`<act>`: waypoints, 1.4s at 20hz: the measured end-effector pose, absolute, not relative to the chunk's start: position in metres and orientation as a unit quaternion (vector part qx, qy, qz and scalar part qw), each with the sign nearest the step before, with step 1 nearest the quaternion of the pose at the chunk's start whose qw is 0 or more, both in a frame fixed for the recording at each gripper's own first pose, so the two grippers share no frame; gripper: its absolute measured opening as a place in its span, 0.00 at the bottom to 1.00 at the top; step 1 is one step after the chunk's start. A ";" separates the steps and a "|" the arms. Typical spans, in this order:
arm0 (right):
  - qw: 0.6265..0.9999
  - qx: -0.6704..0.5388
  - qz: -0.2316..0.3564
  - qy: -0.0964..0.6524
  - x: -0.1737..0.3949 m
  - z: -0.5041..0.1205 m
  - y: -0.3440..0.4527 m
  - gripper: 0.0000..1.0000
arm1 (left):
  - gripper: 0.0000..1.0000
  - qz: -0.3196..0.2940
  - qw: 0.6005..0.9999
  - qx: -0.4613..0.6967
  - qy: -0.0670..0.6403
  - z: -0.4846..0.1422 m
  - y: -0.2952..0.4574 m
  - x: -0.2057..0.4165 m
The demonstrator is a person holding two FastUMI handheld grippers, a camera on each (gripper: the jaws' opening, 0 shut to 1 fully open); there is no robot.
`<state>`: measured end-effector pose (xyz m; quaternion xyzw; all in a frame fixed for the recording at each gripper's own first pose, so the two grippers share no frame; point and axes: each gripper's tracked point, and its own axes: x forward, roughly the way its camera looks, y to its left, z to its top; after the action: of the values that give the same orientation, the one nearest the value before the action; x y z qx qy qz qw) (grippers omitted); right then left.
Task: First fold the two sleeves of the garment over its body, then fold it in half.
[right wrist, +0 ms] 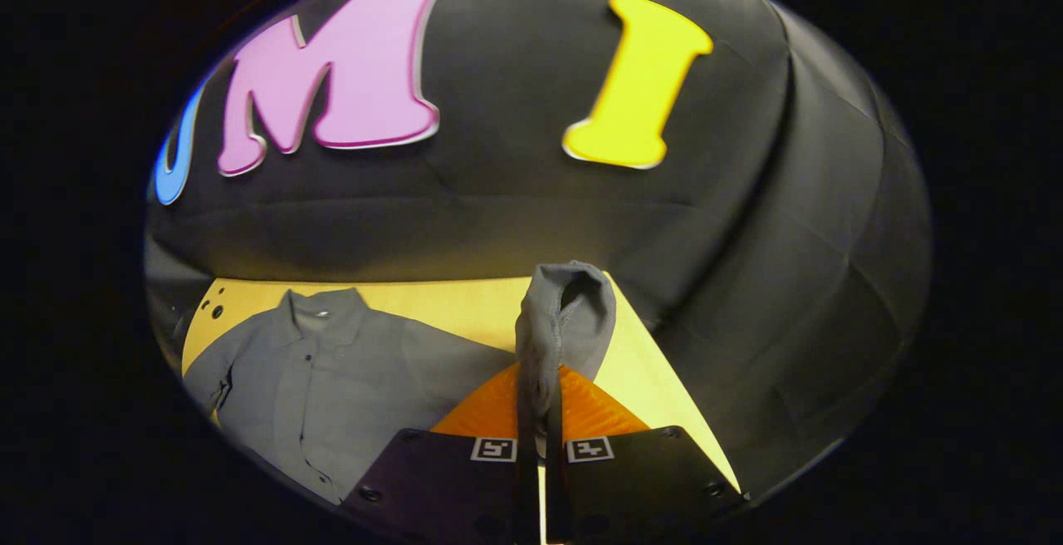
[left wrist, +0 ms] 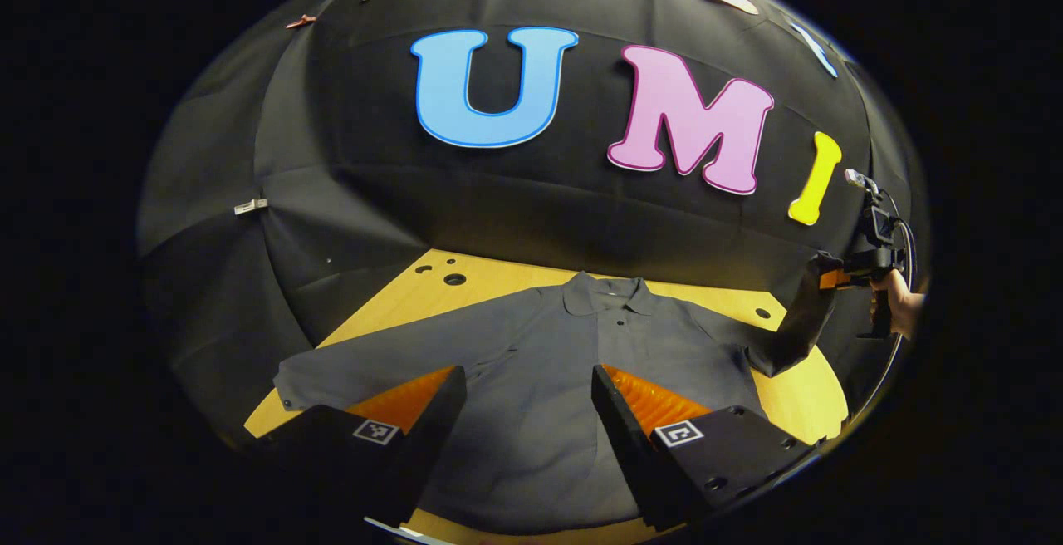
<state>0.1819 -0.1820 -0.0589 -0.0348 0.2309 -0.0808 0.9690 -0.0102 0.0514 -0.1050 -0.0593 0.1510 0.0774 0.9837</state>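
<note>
A dark grey collared shirt (left wrist: 573,354) lies face up on the yellow wooden table (left wrist: 498,279), collar toward the booth's wall. Its one sleeve (left wrist: 374,358) lies flat and spread out to the left in the left gripper view. My left gripper (left wrist: 527,400) hovers open above the shirt's lower body, holding nothing. The other sleeve's cuff (right wrist: 565,312) is pinched between the fingers of my right gripper (right wrist: 538,412), which is shut on it and lifts it off the table. In the left gripper view that right gripper (left wrist: 830,279) shows at the far right, held by a hand (left wrist: 901,304), with the lifted sleeve (left wrist: 789,337) hanging from it.
The table has a few round holes (left wrist: 453,277) near its far left corner. The black cloth wall stands close behind the table and curves round both sides. Bare table (right wrist: 465,304) lies between the shirt's shoulder and the raised cuff.
</note>
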 end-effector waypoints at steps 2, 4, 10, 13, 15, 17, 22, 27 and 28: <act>0.970 -0.043 -0.050 0.234 0.189 -0.060 -0.143 0.07 | 0.96 0.085 0.985 -0.051 0.143 -0.102 0.063 -0.014; 0.971 -0.049 -0.020 0.235 0.195 -0.062 -0.104 0.07 | 0.96 0.091 0.984 -0.048 0.142 -0.104 0.073 -0.018; 0.966 -0.043 0.058 0.246 0.208 -0.077 0.011 0.07 | 0.96 0.123 0.978 -0.071 0.151 -0.116 0.110 -0.033; 0.962 -0.048 0.095 0.253 0.212 -0.085 0.069 0.07 | 0.96 0.147 0.974 -0.075 0.156 -0.123 0.134 -0.046; 0.957 -0.057 0.119 0.256 0.213 -0.091 0.101 0.07 | 0.96 0.166 0.969 -0.081 0.164 -0.132 0.149 -0.057; 0.953 -0.063 0.140 0.263 0.215 -0.100 0.135 0.07 | 0.96 0.186 0.963 -0.090 0.174 -0.140 0.166 -0.066; 0.937 -0.081 0.188 0.282 0.217 -0.129 0.206 0.07 | 0.96 0.229 0.951 -0.106 0.178 -0.152 0.199 -0.084; 0.925 -0.081 0.220 0.299 0.213 -0.162 0.270 0.07 | 0.96 0.253 0.941 -0.123 0.189 -0.170 0.225 -0.092; 0.924 -0.083 0.222 0.301 0.213 -0.167 0.278 0.07 | 0.96 0.254 0.940 -0.131 0.188 -0.171 0.228 -0.090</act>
<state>0.2133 0.2780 -0.1667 -0.0826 0.3007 0.2223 0.9237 -0.0904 0.2284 -0.1708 -0.1314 0.1878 0.2538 0.9397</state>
